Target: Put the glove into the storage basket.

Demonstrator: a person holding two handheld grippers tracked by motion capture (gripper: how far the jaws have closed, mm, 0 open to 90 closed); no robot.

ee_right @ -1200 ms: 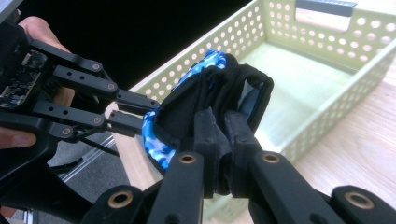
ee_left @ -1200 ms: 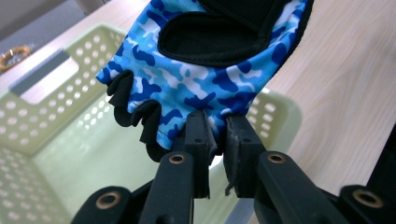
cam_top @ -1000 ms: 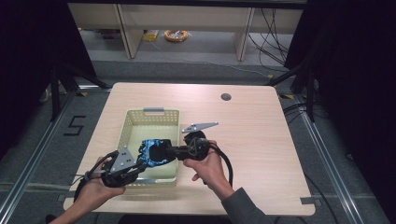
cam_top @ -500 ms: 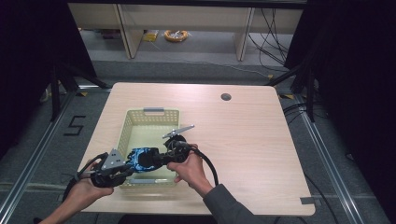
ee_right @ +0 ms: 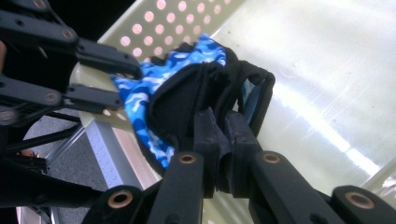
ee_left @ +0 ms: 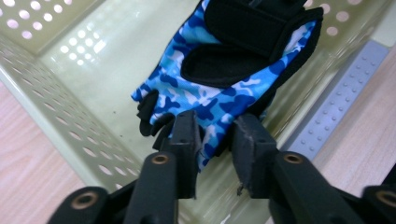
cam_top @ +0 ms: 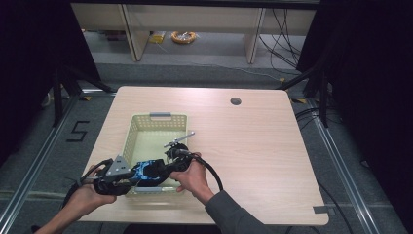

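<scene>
The glove hangs over the basket's near end, between left gripper and right gripper.

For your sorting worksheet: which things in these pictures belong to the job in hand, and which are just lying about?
Job: blue camouflage glove, pale green basket, left gripper, right gripper.

Lying about: yellow coil on the floor, shelf legs.

Blue camouflage fingerless glove with black palm padding and black strap, crumpled and partly folded; hangs over the near end of the pale green perforated basket, just above its floor and close to the near wall.
</scene>
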